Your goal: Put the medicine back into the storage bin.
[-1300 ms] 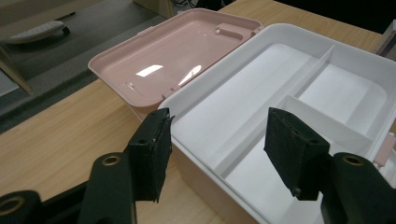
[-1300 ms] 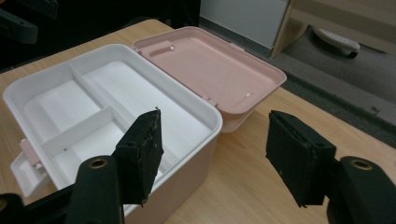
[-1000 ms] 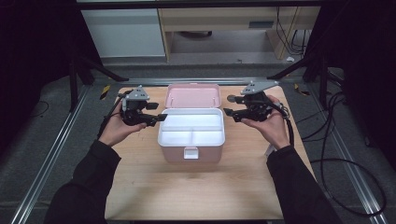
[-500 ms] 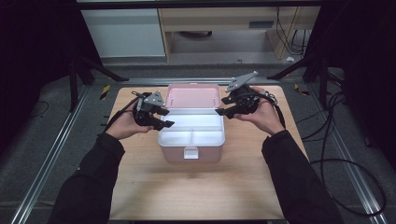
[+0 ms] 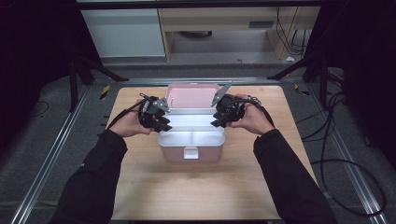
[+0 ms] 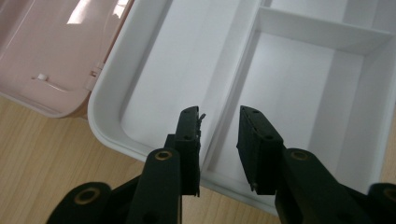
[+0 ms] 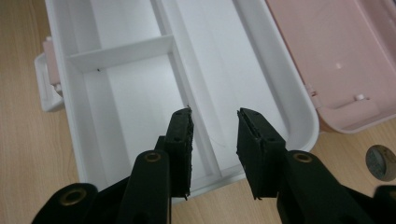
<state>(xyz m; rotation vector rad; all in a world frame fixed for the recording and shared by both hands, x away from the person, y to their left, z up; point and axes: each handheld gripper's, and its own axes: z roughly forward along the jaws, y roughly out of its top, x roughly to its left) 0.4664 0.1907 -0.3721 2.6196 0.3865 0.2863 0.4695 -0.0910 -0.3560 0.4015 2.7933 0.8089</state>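
Observation:
A pink box [image 5: 190, 156] stands open mid-table, its pink lid [image 5: 191, 95] folded back. Inside sits a white divided tray [image 5: 191, 135]. My left gripper [image 5: 158, 121] hovers over the tray's left end and my right gripper [image 5: 220, 117] over its right end. In the left gripper view the left gripper [image 6: 218, 112] straddles the tray's long divider wall [image 6: 233, 79] without touching it. The right gripper [image 7: 214, 112] straddles the same divider wall [image 7: 180, 70] from the other end. Both pairs of jaws have just been closing and still show a gap on each side of the wall.
The box's front latch [image 5: 190, 152] faces the person. The wooden table [image 5: 196, 196] has bare board in front of the box. A small round grey disc [image 7: 380, 161] lies on the wood beside the lid. Metal rails and cables run along the floor on both sides.
Both hands moved inward and slightly down from beside the box to over the tray's ends. Both pairs of jaws narrowed.

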